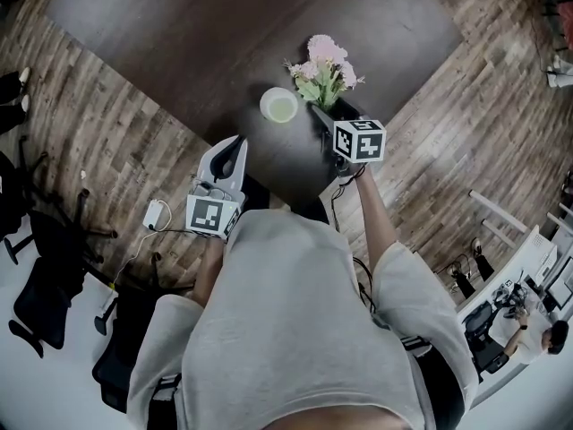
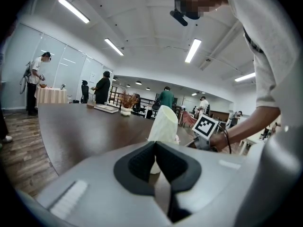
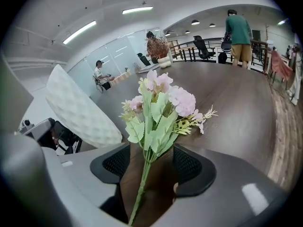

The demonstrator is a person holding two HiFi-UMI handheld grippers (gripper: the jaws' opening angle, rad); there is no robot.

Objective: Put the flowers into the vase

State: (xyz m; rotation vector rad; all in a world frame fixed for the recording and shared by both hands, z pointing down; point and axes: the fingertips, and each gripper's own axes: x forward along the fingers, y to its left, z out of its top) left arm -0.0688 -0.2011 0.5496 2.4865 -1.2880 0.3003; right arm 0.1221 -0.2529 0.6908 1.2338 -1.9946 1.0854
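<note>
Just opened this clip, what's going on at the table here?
A person works at a dark table with tongs in each hand. The right tongs are open around the stem of a bunch of pink flowers, which seems to lie on the table beside the white vase; the pads are not pressing on it. The vase stands upright with no flowers in it. The left tongs are shut and empty, near the table's edge, pointing toward the vase.

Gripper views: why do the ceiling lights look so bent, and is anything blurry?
Left gripper view: a wide-angle lens bows the ceiling lights and darkens the corners; the vase is sharp. Right gripper view: same bending, flowers crisp, soft even light. Head view: dimmer, the dark table hides shadows, floor planks curve near the edges.
</note>
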